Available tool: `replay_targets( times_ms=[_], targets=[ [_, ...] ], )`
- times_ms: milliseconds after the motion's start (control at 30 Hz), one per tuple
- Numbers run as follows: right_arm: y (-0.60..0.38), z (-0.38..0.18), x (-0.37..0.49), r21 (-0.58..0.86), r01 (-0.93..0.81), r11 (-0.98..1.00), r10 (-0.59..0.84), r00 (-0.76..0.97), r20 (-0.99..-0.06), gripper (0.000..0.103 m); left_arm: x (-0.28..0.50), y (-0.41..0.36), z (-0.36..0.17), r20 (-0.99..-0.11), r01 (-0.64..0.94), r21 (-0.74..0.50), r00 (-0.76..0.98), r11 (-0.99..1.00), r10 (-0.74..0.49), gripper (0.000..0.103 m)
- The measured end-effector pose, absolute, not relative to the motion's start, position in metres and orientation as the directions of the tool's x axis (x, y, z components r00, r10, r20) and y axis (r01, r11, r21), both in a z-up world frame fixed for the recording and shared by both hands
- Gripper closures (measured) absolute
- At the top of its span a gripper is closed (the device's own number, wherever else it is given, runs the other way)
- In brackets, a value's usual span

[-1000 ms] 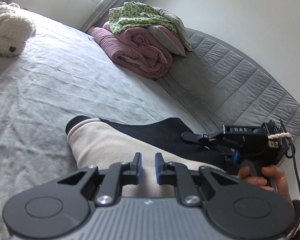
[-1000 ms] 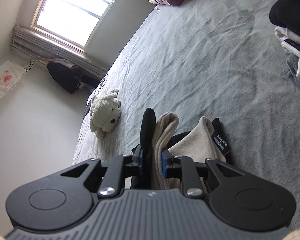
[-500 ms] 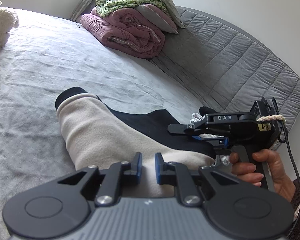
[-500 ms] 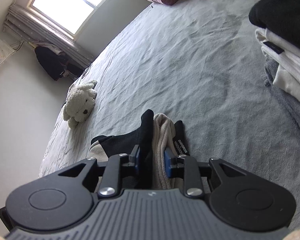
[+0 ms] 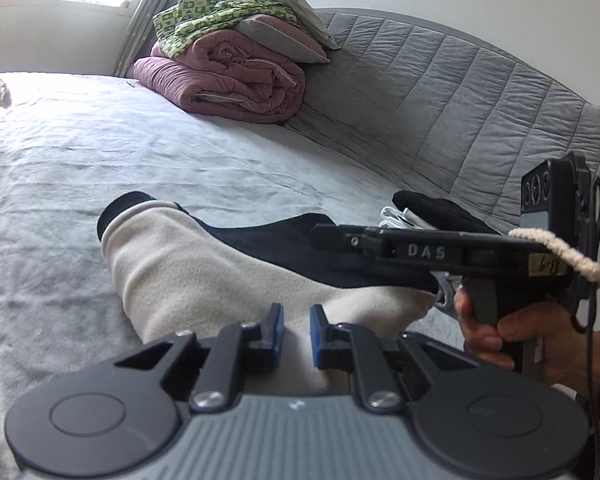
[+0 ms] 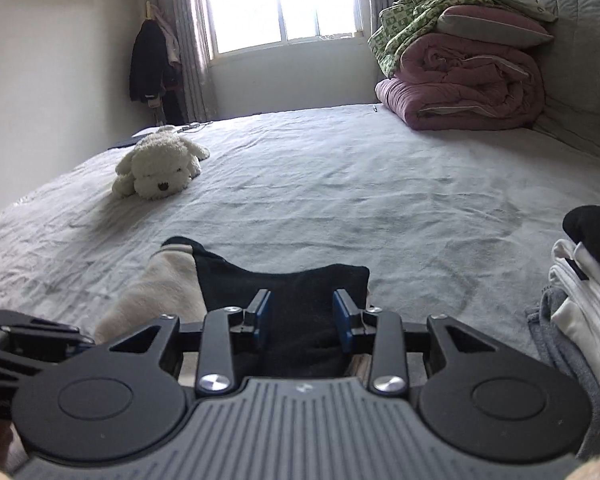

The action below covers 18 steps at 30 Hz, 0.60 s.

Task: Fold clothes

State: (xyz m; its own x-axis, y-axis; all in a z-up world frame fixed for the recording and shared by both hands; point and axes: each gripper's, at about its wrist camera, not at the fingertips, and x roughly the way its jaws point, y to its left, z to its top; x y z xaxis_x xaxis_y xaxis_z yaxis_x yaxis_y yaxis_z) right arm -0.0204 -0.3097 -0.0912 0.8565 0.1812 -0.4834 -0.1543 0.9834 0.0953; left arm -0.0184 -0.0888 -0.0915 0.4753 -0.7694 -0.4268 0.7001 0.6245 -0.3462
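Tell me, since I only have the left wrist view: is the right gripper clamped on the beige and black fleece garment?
Observer: No. The right gripper has just been opening. The black part of the beige and black fleece garment lies between its pads, unpinched.
Operator: What is beside it, on its right?
Observer: A stack of folded clothes: black on top, white below, grey at the bottom.
Operator: And the white fluffy thing at my left edge?
Observer: A white plush dog, lying on the grey bed sheet, apart from the garment.
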Motion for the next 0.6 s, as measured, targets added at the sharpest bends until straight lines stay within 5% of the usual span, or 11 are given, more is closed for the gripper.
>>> replay_targets(
  times_ms=[300, 600],
  targets=[
    [-0.297, -0.093, -0.034, -0.038, -0.148, 0.988, 0.119, 0.903, -0.412, 0.072, -0.011, -0.088, -0.073, -0.418, 0.719, -0.295, 0.496, 0.630, -0.761, 0.088],
    [-0.292, -0.087, -0.018, -0.012, -0.157, 0.988, 0.140, 0.910, -0.390, 0.071, 0.024, -0.079, -0.079, -0.391, 0.615, -0.274, 0.632, 0.740, -0.669, 0.088]
  ],
)
